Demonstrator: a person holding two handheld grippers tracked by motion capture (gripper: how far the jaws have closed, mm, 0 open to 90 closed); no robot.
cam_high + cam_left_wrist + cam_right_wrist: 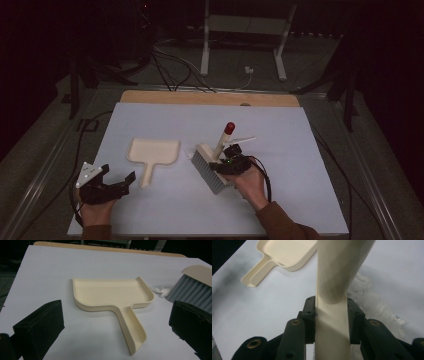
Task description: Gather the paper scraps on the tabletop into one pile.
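A cream dustpan (152,151) lies flat on the white table sheet, its handle pointing toward me. My left gripper (119,173) rests open just left of that handle; in the left gripper view the dustpan (110,293) lies ahead between the wide-apart jaws of the left gripper (115,311). My right gripper (231,162) is shut on the cream handle of a brush (207,171) with grey bristles and a red tip (229,127). The brush is tilted, bristles down by the sheet. In the right gripper view the brush handle (337,277) is clamped in the right gripper (332,315).
A small tuft of white fluff (160,290) lies on the sheet (300,150) between dustpan and bristles, also the fluff (374,300) under the brush. A wooden board edge (210,98) runs along the back. Cables and a white stand (245,30) are on the floor beyond.
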